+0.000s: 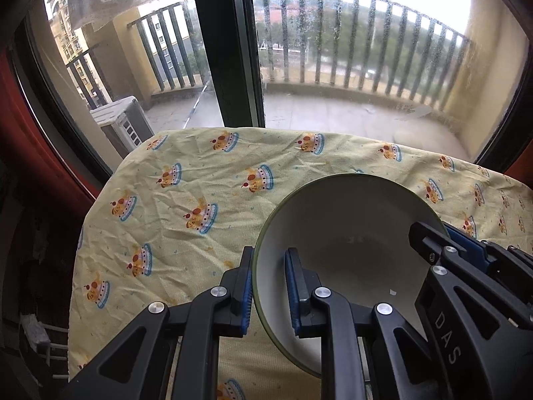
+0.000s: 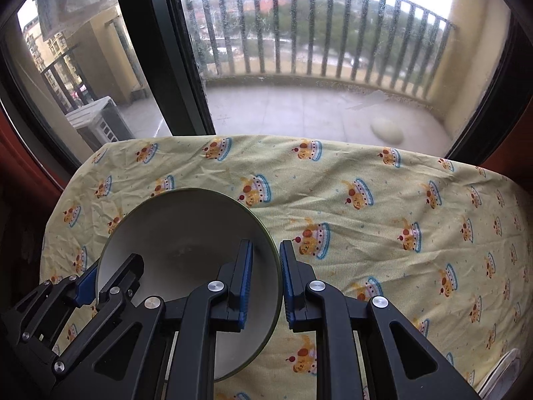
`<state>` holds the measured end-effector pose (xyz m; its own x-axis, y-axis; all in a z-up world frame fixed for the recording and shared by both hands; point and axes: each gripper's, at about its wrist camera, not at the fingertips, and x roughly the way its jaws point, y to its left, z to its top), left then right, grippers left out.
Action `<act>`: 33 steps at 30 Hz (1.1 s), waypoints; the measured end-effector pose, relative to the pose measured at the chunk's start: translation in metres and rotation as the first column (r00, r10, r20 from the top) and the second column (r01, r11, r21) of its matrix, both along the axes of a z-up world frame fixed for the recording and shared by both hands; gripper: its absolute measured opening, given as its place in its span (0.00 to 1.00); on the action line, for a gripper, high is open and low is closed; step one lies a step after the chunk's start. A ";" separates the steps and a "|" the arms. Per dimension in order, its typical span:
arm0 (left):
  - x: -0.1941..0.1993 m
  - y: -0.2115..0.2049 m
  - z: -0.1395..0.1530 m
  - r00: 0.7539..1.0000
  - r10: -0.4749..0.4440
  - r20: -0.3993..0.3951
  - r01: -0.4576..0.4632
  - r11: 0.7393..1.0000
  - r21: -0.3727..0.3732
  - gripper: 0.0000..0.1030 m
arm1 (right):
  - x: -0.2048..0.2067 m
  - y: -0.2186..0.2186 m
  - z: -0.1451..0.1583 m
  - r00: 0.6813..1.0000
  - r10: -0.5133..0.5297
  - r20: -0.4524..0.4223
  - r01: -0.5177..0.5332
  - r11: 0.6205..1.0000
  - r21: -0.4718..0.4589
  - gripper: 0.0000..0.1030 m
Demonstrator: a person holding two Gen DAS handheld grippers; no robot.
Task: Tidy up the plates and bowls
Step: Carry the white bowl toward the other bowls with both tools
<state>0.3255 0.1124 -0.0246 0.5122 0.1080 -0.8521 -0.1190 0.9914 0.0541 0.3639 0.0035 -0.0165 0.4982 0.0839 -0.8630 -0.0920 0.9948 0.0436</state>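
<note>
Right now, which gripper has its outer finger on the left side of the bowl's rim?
The left gripper: it clamps the bowl at the left rim. The right gripper clamps the opposite, right rim.

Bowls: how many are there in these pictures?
1. The bowl is held over the yellow tablecloth, with the left gripper clamped on one side of its rim and the right gripper on the opposite side. Others may lie outside view.

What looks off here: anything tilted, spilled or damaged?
No spill or damage shows. The green-rimmed white ceramic bowl is empty, tilted and held over the wrinkled yellow cartoon-print tablecloth, with the left gripper and right gripper each clamped on opposite rim sides. A small white fleck sits inside.
</note>
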 end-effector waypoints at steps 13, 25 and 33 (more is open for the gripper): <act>-0.064 -0.007 0.046 0.996 -0.061 0.060 0.063 0.997 -0.032 0.15 | -0.076 -0.010 0.051 0.997 -0.062 0.052 0.063 0.998 -0.020 0.20; -0.111 -0.034 0.072 0.980 -0.180 0.087 0.183 0.983 -0.022 0.15 | -0.140 -0.037 0.083 0.982 -0.172 0.083 0.173 0.985 -0.004 0.20; -0.134 -0.063 0.079 0.974 -0.206 0.091 0.209 0.978 -0.023 0.15 | -0.170 -0.069 0.093 0.975 -0.204 0.087 0.205 0.979 -0.001 0.20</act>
<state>0.1917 0.0498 0.0547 0.5937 -0.0357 -0.8039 0.0870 0.9960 0.0200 0.1935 -0.0651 0.0764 0.5760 -0.0361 -0.8167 0.1109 0.9932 0.0343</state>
